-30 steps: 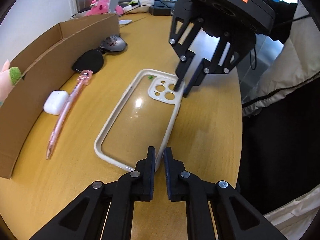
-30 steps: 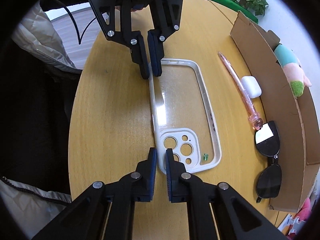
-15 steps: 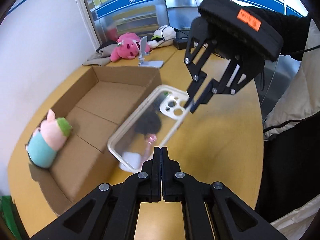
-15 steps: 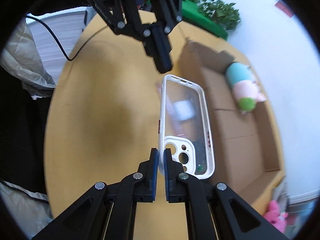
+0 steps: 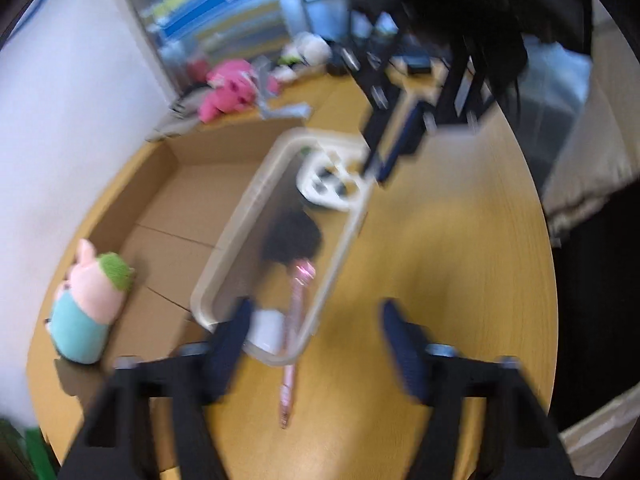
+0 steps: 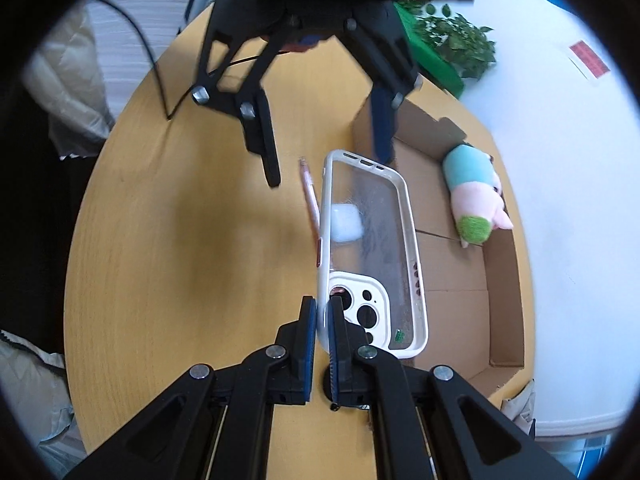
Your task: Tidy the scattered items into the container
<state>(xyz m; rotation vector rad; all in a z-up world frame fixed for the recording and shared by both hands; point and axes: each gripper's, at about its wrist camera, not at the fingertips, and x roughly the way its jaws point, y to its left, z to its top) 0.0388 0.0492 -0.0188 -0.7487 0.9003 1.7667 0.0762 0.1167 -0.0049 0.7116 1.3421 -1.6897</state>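
Right gripper [image 6: 322,324]: clamped on the phone case's camera-end edge.
Left gripper [image 6: 326,160]: spread wide, holding nothing.
Phone case [image 6: 370,240]: lifted, beside the cardboard box [image 6: 504,276].
Pink pen [image 5: 294,344]: on the worktop [image 6: 180,232] beside the box.

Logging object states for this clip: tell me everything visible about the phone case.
The phone case has a clear back, an off-white bumper rim and a white camera block with round cutouts. It hangs lifted above the table, over the cardboard box's near edge. The right tongs pinch its rim beside the camera block; the left tongs are open, apart from it.
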